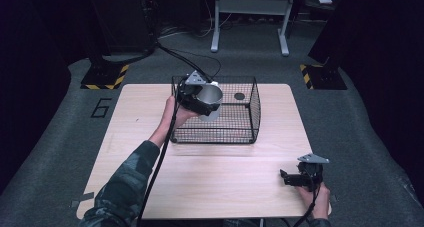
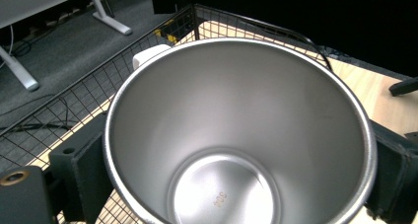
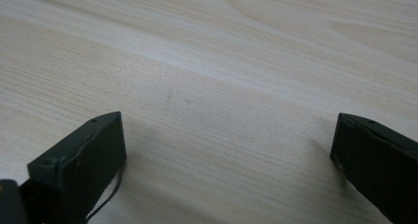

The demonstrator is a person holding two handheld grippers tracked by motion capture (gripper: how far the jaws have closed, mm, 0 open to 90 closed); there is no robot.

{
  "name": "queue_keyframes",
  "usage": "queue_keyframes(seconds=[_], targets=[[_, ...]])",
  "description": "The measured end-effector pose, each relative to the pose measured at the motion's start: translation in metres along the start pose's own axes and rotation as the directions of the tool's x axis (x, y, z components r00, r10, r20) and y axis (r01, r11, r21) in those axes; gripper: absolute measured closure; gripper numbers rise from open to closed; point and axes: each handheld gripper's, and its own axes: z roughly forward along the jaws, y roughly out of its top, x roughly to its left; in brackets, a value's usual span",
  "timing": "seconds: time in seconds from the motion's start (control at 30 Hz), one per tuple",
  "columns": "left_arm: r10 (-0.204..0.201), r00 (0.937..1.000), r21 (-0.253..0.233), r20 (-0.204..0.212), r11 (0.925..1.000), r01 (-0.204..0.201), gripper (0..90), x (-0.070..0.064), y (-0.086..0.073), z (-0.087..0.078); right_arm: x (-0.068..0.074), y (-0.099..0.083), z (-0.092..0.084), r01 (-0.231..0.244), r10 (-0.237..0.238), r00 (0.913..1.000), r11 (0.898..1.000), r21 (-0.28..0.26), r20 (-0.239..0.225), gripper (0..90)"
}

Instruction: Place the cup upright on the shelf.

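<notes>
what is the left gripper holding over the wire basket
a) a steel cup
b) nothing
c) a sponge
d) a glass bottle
a: the left gripper has its jaws clamped on either side of a shiny steel cup, held above the black wire basket.

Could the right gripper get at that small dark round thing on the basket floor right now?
Probably yes: the wire basket is open-topped, and the dark round object lies clear of the steel cup. The right gripper is open and holds nothing.
</notes>
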Motion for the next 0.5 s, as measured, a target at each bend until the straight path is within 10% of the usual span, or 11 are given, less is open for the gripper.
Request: queue_keyframes(seconds=[0.5], targets=[[-0.036, 0.9992, 0.030, -0.018, 0.9989, 0.036, 6.9, 0.012, -0.008, 0.025, 0.000, 0.000, 0.000, 0.000, 0.000, 1.0000, 1.000, 0.001, 0.001, 0.0]])
